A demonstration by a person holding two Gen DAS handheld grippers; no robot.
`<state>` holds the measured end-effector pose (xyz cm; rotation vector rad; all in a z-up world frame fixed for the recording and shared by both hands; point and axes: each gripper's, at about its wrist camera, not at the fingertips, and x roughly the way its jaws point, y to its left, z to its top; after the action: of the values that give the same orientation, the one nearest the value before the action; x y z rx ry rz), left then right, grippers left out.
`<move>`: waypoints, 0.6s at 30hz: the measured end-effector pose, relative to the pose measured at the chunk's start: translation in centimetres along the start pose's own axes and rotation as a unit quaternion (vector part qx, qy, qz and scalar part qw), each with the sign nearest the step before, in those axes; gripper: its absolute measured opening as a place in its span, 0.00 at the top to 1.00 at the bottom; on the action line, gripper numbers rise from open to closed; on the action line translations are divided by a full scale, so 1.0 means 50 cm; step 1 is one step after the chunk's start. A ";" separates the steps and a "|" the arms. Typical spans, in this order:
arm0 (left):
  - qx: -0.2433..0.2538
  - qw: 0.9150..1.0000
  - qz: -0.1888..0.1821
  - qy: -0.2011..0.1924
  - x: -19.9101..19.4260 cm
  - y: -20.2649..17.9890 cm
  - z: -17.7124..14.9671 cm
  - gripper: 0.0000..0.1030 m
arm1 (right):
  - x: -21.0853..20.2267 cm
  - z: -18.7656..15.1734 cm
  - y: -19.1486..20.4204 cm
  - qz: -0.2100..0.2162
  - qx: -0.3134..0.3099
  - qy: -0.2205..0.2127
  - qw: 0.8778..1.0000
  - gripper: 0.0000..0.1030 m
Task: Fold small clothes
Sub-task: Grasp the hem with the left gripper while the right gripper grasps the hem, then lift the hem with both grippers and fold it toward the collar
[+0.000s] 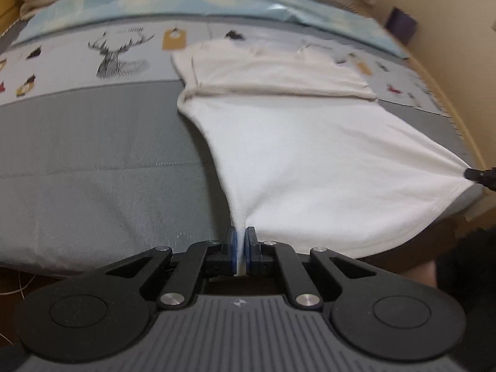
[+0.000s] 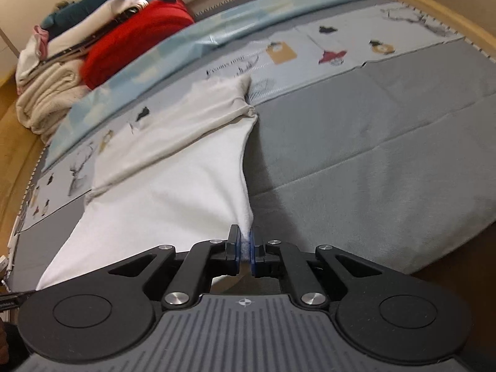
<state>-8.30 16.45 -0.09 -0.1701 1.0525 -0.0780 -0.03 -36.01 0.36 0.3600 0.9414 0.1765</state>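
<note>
**Both grippers clamped on near corners of white garment, cloth stretched over bed**

Left gripper (image 1: 241,237): blue pads closed on a bunched corner of the white garment (image 1: 310,161); fabric visible pinched between the pads. Cloth fans out from this pinch, away and to the right.

Right gripper (image 2: 245,238): pads closed on the opposite near corner of the same garment (image 2: 161,192); white fabric wedged between them. In the left wrist view the tip of the right gripper shows at the far right edge, touching the cloth's right corner. Hemmed near edge of the garment curves between the two pinch points.

Garment lies on the grey mattress cover (image 1: 93,155), near portion pulled taut and raised toward the grippers. Beyond the taut portion, a folded-over layer with a seam line crosses the cloth's width; its far end rests on the printed sheet (image 1: 93,59) with deer and tag motifs.

Farther back: light blue bedding (image 2: 217,31) runs across the bed. Behind it, a red blanket (image 2: 136,37) beside a stack of cream towels (image 2: 46,96); dark teal fabric on top of the pile. Wooden bed frame (image 2: 449,3) borders the mattress.
</note>
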 end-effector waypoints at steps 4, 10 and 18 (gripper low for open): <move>-0.002 0.999 -0.032 -0.019 -0.098 0.012 -0.025 0.95 | -0.092 -0.014 -0.009 0.009 -0.008 0.002 1.000 0.95; -0.015 0.997 -0.054 -0.046 -0.170 0.015 -0.032 0.95 | -0.183 -0.036 -0.017 0.037 0.009 -0.003 0.999 0.95; -0.050 0.997 -0.034 -0.040 0.008 0.083 0.127 0.95 | -0.032 0.052 -0.001 0.003 0.006 0.009 1.000 0.95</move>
<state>-2.66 21.11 1.91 -0.2973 0.9709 -0.0786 1.14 -37.14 2.95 0.3720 0.9593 0.1801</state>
